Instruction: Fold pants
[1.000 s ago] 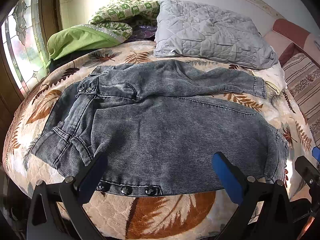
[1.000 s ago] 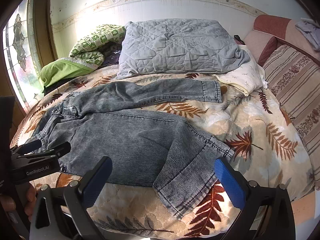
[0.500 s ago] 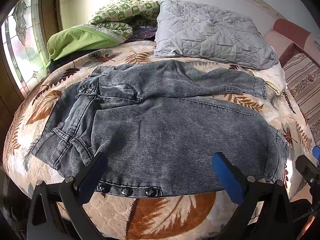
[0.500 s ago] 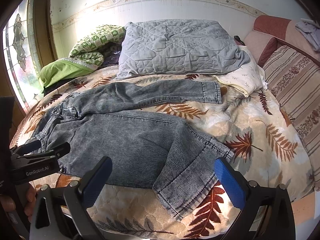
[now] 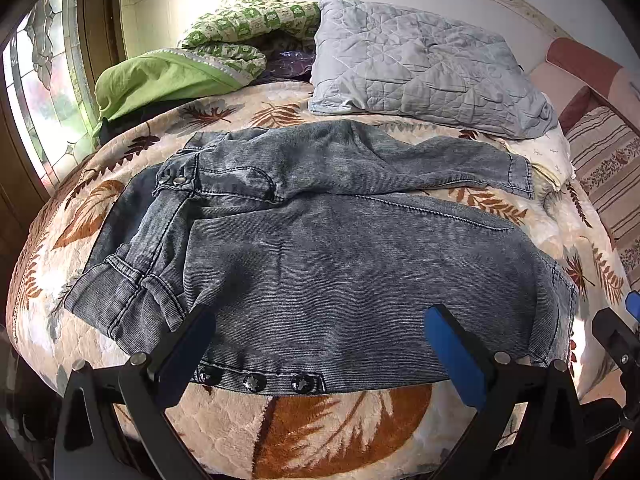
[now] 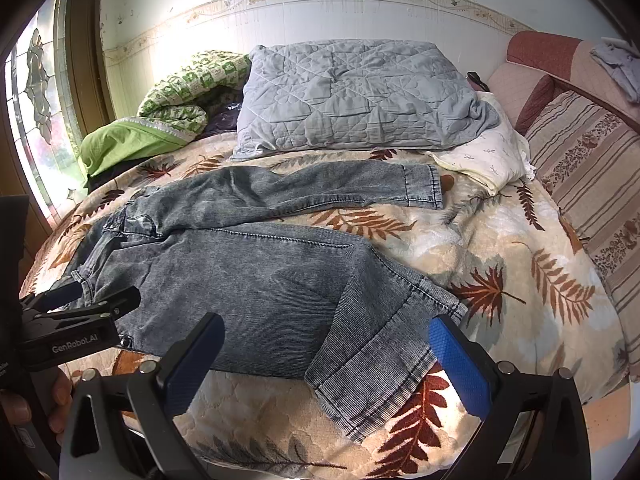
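Grey-blue denim pants (image 5: 320, 248) lie spread on the bed, waistband to the left, both legs running right, the far leg angled away. My left gripper (image 5: 320, 340) hovers open over the near edge of the pants, just above a row of snap buttons (image 5: 256, 381). My right gripper (image 6: 326, 356) is open above the near leg's hem (image 6: 384, 364). Nothing is between either pair of blue pads. In the right wrist view, the left gripper (image 6: 86, 300) shows at the left edge near the waistband, held by a hand (image 6: 36, 404).
The bed has a leaf-print blanket (image 5: 320, 432). A grey quilted pillow (image 5: 416, 68), a green pillow (image 5: 160, 80) and a green checked blanket (image 5: 248, 20) lie at the back. A white cloth (image 6: 488, 156) and striped cushions (image 6: 588, 184) sit right. A window (image 5: 36, 92) is left.
Almost nothing differs. Both grippers hold their place over the near edge of the pants and stay open; the pants lie the same.
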The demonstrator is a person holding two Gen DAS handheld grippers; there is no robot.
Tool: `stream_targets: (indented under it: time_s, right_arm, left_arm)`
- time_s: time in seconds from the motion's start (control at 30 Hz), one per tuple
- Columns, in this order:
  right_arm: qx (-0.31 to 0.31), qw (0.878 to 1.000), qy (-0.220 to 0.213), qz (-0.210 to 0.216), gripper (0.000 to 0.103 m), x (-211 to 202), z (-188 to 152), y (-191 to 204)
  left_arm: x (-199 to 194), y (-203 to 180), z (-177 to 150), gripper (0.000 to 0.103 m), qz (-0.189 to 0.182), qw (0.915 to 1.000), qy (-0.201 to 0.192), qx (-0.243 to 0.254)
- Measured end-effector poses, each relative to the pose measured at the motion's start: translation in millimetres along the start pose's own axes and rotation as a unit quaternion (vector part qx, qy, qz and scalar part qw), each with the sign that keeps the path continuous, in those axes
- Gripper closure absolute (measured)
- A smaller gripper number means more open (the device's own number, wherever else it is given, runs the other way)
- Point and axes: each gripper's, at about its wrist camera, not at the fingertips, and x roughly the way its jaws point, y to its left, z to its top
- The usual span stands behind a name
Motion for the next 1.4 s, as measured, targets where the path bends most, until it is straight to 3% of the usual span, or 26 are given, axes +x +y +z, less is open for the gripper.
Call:
stream_targets:
  time_s: [0.43,0.57,0.67,0.77,0.9,1.03,1.13,1.2,1.27,1.3,1.33,1.4]
  right_arm:
    - [0.004,1.0,0.006,0.004,0.0,2,-1,-1]
    - [0.028,0.998,0.043,0.035,0.0,7,-14,-6]
    - [0.038,0.991,0.103,0.076,0.0,21,-45,-5]
    - [0.062,0.989,0.123,0.061,0.0,29,-71,-20]
    - [0.115,0.985,0.121,0.04,0.0,32,-72,-55]
    - [0.224,0.962,0.108,0.116,0.001,39,-57,-97]
    - [0.307,0.935,0.115,0.137,0.001,63,-41,-138]
    - [0.327,0.926,0.138,0.126,0.006,88,-29,-155]
    - [0.328,0.922,0.168,0.12,0.021,112,-22,-163]
    - [0.325,0.922,0.179,0.113,0.023,122,-19,-165]
    - [0.318,0.925,0.179,0.104,0.026,128,-15,-164]
    - [0.28,0.938,0.187,0.081,0.041,133,-2,-158]
  left_arm:
    - [1,5,-2,0.0,-0.004,1.0,0.004,-0.004]
    - [8,27,0,0.0,0.007,0.9998,0.008,-0.018]
    - [20,52,3,0.0,0.021,0.9985,0.024,-0.043]
    - [27,70,5,0.0,0.039,0.9975,0.024,-0.054]
    - [40,81,11,0.0,0.042,0.9973,0.025,-0.054]
    - [50,82,15,0.0,0.031,0.9983,0.02,-0.046]
    - [59,82,12,0.0,0.023,0.9989,0.016,-0.039]
    - [63,82,10,0.0,0.023,0.9989,0.012,-0.039]
    - [64,83,10,0.0,0.017,0.9988,0.007,-0.046]
    - [64,84,10,0.0,0.015,0.9988,0.002,-0.047]
    - [64,85,11,0.0,0.014,0.9987,-0.001,-0.049]
    - [64,85,11,0.0,0.012,0.9985,-0.004,-0.053]
